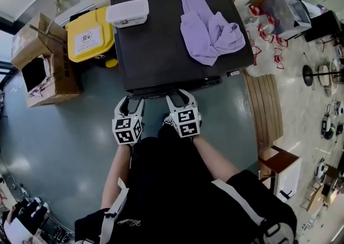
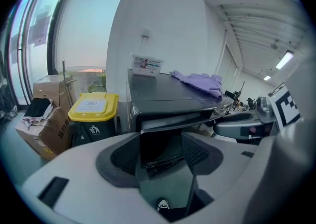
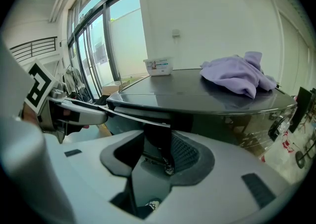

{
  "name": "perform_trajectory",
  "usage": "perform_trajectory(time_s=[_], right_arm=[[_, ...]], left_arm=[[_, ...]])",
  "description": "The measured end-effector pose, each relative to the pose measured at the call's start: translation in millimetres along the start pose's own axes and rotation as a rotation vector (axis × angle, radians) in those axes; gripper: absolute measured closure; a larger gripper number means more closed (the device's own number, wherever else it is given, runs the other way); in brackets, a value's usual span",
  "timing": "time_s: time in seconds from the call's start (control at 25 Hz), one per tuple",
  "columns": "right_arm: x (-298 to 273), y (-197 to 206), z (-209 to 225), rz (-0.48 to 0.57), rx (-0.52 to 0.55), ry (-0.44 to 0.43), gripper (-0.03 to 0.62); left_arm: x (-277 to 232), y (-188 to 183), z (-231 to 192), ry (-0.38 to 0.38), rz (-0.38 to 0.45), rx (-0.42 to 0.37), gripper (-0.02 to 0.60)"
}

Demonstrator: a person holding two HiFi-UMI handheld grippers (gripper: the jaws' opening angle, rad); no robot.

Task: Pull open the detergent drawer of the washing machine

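The dark washing machine stands in front of me. Both grippers are at its upper front edge, side by side. My left gripper has its jaws round the dark front of the detergent drawer, which fills the gap between the pads. My right gripper is a little to the right, with a dark part of the same front edge between its pads. A pale lip runs along the front between the two grippers. How far the drawer stands out is hard to tell.
A purple cloth and a white box lie on the machine's top. A yellow-lidded bin and cardboard boxes stand to its left. A slatted wooden board and clutter are on the right.
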State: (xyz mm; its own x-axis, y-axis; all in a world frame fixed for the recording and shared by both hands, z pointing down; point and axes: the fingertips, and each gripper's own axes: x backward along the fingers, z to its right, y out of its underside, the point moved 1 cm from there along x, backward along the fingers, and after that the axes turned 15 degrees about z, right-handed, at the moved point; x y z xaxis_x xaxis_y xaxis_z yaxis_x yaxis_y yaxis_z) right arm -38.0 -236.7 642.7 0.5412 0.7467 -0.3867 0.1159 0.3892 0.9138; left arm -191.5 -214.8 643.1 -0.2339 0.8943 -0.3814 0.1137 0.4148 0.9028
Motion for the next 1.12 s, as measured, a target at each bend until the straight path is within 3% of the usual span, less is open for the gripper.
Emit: perform_trajectory(time_s=[0.16,0.32,0.44,0.72,1.12], right_arm=[[-0.2,10.5,-0.9,0.009,0.014,-0.077,0.418],[-5.0,31.3,0.2,-0.048,0.038,-0.168,0.307],[-9.1,31.5,3.5,-0.053,0.050,-0.175,0.309],[-17.8,24.2,1.6,-0.044,0.038,-0.164,0.390],[-15.7,24.5,0.1,-0.072,0.036,-0.143,0.394]], left_arm=[[-0.5,6.5,-2.9,0.038,-0.006,-0.001,0.324],[-6.8,15.1,-3.9,0.072,-0.017,0.027,0.322],[-12.2,28.3,-7.1,0.091,-0.056,0.014,0.322],[-18.2,32.0,-6.4,0.089,-0.063,0.007,0.322],[-15.1,31.1,-5.5,0.068,-0.065,-0.013,0.322]])
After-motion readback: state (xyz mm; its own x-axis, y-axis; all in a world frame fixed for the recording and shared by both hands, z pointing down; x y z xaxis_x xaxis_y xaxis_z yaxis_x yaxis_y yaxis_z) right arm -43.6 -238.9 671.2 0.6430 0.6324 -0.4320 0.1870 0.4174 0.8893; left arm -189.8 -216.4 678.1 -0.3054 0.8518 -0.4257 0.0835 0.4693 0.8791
